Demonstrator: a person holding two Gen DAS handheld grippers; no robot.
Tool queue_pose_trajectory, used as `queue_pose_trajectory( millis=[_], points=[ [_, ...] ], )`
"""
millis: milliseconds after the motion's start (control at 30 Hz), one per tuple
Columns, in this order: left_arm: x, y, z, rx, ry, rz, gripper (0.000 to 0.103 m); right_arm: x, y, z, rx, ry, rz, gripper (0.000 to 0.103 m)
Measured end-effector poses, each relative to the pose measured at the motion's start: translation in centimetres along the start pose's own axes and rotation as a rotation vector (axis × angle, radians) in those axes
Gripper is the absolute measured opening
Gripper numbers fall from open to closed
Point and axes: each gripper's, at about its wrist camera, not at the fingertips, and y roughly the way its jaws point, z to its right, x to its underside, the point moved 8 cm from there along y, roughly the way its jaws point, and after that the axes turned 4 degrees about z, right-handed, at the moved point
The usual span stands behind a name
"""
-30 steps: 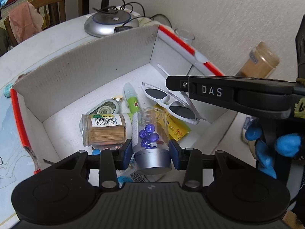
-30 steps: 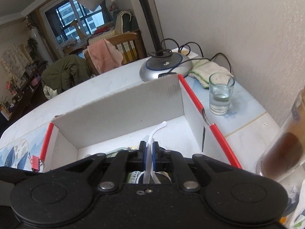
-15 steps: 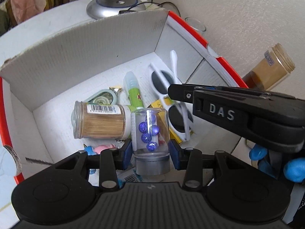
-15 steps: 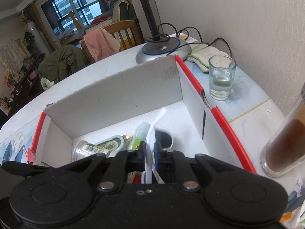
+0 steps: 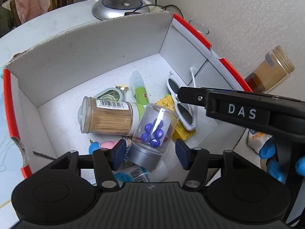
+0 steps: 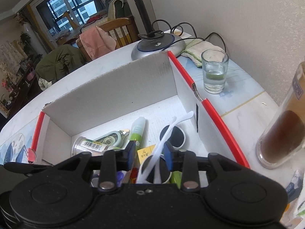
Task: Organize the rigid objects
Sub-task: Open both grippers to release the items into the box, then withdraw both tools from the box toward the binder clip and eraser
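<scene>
Below, left claw (image 5: 150,151) over white cardboard box (image 5: 85,57) with red rim, pads parted and just opened wider, clear of clear jar of blue beads (image 5: 152,131). Jar tilted between the pads, silver base toward the camera, leaning on the clutter in the box and touching toothpick container (image 5: 106,118), which lies on its side with barcode label up. Beyond these, correction-tape dispenser (image 5: 110,95) and green-labelled glue bottle (image 5: 140,91) on the box floor; yellow packet (image 5: 183,131) partly under white sunglasses (image 5: 181,103). Small pink-and-blue figure (image 5: 103,145) beside the left pad, partly hidden.

Right claw (image 6: 148,155), seen from the side in the left view as a black bar marked DAS, likewise inside the box; pads apart, just opened wider, one white temple arm of the sunglasses (image 6: 162,143) standing up between them, touching neither pad as far as visible. Sunglasses resting on the box contents near the right wall, dark lenses facing up. Blue-gloved hand (image 5: 272,152) at lower right of the left view.

Outside the box, on the bench (image 6: 244,114): glass of water (image 6: 214,72), folded cloth (image 6: 198,47), silver lamp base (image 6: 158,43), tall jar of brown powder (image 6: 282,133).
</scene>
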Motion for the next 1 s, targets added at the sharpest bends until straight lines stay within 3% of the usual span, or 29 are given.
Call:
queue_pose_trajectory(
  millis=[533, 1000],
  points=[
    [-0.1, -5.5, -0.8, 0.025, 0.008, 0.129, 0.056, -0.1, -3.0, -2.0, -0.005, -0.020, 0.033, 0.045],
    [1.6, -14.3, -6.6, -0.025, -0.032, 0.285, 0.066, 0.6, -7.0, -8.0, -0.057, -0.070, 0.106, 0.068]
  ],
)
